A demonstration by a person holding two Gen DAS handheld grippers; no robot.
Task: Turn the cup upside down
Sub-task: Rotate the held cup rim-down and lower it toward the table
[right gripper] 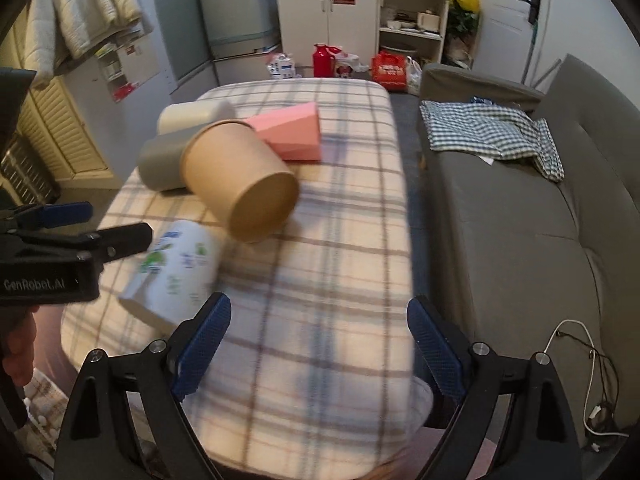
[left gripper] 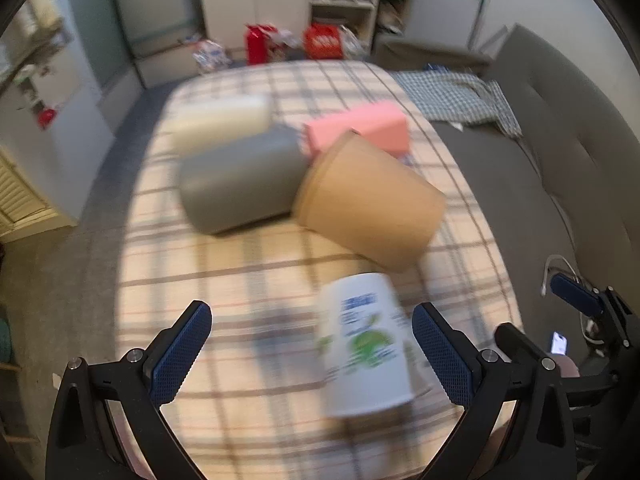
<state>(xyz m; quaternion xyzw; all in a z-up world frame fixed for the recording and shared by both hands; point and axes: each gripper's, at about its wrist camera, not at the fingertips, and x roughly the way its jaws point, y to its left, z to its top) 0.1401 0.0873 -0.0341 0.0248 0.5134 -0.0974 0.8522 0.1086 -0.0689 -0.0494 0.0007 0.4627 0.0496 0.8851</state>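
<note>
Several cups lie on their sides on a plaid-covered table (left gripper: 248, 292) (right gripper: 320, 280). A white paper cup with a green and blue print (left gripper: 366, 344) (right gripper: 176, 268) lies nearest, between the fingers of my open left gripper (left gripper: 312, 354), close to its right finger. Behind it lie a brown paper cup (left gripper: 368, 204) (right gripper: 240, 178), a grey cup (left gripper: 240, 178) (right gripper: 160, 166), a cream cup (left gripper: 224, 120) (right gripper: 192, 114) and a pink cup (left gripper: 360, 128) (right gripper: 296, 132). My right gripper (right gripper: 318, 346) is open and empty above the table's near edge, right of the white cup. The left gripper also shows in the right wrist view (right gripper: 92, 224).
A grey sofa (right gripper: 520, 220) with a checked cloth (right gripper: 492, 128) stands right of the table. A white cable (right gripper: 588, 360) lies on its near end. Cabinets, shelves, a fridge and red bags (right gripper: 390, 68) stand beyond the far edge.
</note>
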